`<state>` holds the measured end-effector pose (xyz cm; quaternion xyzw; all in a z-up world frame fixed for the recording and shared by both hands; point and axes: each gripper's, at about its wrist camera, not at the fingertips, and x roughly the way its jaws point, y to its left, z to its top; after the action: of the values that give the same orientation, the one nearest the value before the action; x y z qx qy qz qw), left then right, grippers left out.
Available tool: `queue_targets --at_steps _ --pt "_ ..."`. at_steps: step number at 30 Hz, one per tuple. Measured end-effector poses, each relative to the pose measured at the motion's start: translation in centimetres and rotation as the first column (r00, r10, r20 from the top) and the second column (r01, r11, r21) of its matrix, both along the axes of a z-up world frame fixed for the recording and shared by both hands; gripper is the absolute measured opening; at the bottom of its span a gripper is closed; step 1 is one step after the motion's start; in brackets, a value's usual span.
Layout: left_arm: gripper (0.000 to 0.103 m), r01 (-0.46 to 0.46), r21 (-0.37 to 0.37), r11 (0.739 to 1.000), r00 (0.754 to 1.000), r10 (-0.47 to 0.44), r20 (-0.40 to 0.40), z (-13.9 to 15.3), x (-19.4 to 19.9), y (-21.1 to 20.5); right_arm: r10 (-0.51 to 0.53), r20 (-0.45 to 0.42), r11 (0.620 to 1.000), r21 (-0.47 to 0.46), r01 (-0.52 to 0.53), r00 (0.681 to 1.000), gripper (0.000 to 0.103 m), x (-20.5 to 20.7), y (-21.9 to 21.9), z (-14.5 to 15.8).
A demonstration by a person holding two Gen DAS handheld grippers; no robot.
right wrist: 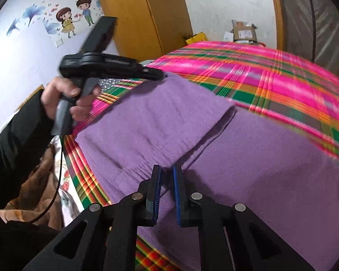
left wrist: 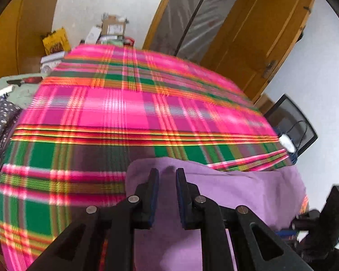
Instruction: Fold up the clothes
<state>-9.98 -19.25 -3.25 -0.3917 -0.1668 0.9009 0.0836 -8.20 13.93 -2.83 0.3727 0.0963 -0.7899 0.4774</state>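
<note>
Now your left gripper (left wrist: 167,172) has its jaws narrowly parted, a slim gap between the blue-lined pads, and they hold nothing; the tips hover over the far edge of the purple garment (left wrist: 226,194), though whether they touch the cloth you cannot tell from the left wrist view. Your right gripper (right wrist: 167,171) shows the same narrow gap, empty too, with its tips right at the garment (right wrist: 248,158) beside a folded edge where one purple layer lies over another.

From the right wrist view, your left hand (right wrist: 67,99) wraps the pistol grip of the other tool, a black sleeve (right wrist: 15,135) running back from the wrist and a thin cable (right wrist: 56,180) hanging below it. That tool reaches level across the garment's far left corner.

The purple garment lies spread flat on the plaid bedspread (left wrist: 124,103), near the bed's close edge. Cardboard boxes (left wrist: 113,27) are stacked at the far end of the bed; their contents are too blurred to tell.
</note>
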Motion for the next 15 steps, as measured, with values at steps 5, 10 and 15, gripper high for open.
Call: queue_targets --at_steps 5,10,15 --pt "0.015 0.008 0.017 1.0 0.999 -0.007 -0.039 -0.1 4.9 1.8 -0.052 -0.025 0.997 -0.064 0.05 0.998 0.011 -2.3 -0.6 2.7" --pt "0.015 -0.001 0.025 1.0 0.999 0.002 -0.04 -1.5 8.4 3.4 -0.073 -0.027 0.997 -0.03 0.072 0.997 0.011 -5.7 -4.4 3.2" --pt "0.015 0.015 0.02 1.0 0.999 -0.014 -0.032 -2.7 10.3 4.9 -0.11 -0.016 0.992 0.061 0.111 0.994 0.01 -8.4 -6.8 0.9"
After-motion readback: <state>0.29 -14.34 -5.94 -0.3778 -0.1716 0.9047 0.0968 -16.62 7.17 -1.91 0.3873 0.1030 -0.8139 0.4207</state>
